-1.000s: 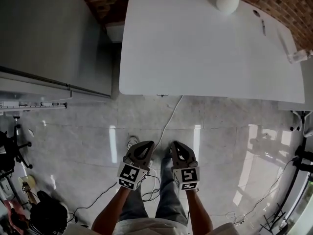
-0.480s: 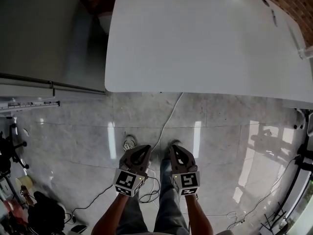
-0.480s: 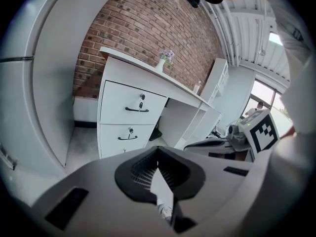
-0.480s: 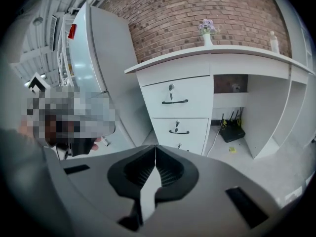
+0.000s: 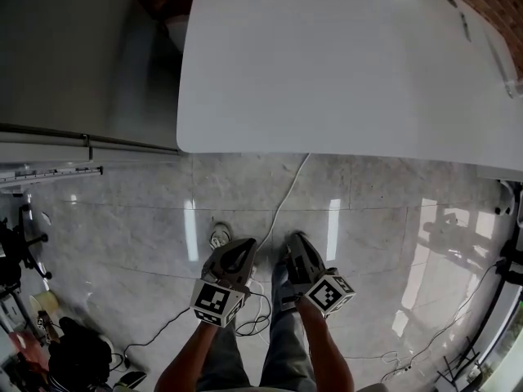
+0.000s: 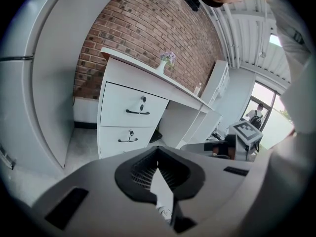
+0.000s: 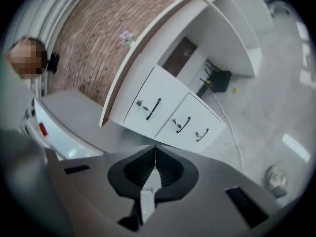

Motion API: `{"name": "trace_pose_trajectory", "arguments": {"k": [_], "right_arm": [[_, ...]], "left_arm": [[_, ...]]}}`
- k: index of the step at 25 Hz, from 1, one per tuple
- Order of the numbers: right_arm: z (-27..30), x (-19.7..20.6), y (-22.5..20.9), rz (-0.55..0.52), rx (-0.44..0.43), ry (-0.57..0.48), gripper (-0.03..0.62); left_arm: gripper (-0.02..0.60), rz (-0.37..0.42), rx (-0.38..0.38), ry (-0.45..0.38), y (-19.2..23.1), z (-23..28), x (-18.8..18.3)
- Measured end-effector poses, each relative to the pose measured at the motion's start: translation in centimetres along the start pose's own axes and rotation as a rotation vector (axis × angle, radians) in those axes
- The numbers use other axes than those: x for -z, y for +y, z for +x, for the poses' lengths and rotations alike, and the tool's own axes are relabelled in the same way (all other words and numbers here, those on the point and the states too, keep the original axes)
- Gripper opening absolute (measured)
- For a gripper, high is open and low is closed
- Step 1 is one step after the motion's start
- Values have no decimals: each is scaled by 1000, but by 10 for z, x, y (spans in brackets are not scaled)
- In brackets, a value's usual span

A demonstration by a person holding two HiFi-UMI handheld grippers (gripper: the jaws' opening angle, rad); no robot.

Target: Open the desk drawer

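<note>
The left gripper [image 5: 242, 247] and right gripper [image 5: 295, 244] hover above the floor [image 5: 122, 227] before the desk [image 5: 327, 72] front edge, jaws closed, empty. Its drawers [image 6: 132, 111] appear shut.

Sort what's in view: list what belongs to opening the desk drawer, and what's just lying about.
For the job:
desk
its drawers and their handles
left claw and right claw, both shut and empty

Lying about:
vase on the desk
cable across the floor

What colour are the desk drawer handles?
The drawer handles are black, on white drawer fronts; clearest in the left gripper view.
</note>
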State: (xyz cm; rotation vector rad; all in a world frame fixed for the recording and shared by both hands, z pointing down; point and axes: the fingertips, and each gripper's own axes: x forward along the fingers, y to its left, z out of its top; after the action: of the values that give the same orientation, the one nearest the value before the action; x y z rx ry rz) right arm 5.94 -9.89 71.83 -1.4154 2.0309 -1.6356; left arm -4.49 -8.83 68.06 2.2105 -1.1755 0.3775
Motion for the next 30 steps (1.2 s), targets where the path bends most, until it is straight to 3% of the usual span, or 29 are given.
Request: {"name": "trace_pose_trajectory", "arguments": {"k": [3, 7, 11, 12, 13, 15, 23, 30], "right_arm": [[5, -5, -13, 205, -42, -68, 18], [17, -2, -13, 300, -131, -89, 18], [19, -12, -17, 440, -223, -180, 26], [19, -14, -17, 464, -236, -194, 67], [20, -15, -17, 478, -248, -201, 126], [22, -15, -15, 481, -267, -200, 150], [36, -17, -16, 484, -264, -201, 152], [90, -51, -14, 447, -296, -240, 152]], "left_arm": [[11, 0, -1, -2, 1, 3, -3], [11, 2, -3, -1, 6, 1, -5], [11, -2, 0, 0, 6, 1, -3], [11, -2, 1, 1, 6, 1, -3], [11, -3, 1, 2, 6, 0, -3], [11, -5, 0, 2, 7, -1, -3], [11, -7, 0, 0, 9, -1, -8], [11, 0, 5, -2, 12, -3, -10]]}}
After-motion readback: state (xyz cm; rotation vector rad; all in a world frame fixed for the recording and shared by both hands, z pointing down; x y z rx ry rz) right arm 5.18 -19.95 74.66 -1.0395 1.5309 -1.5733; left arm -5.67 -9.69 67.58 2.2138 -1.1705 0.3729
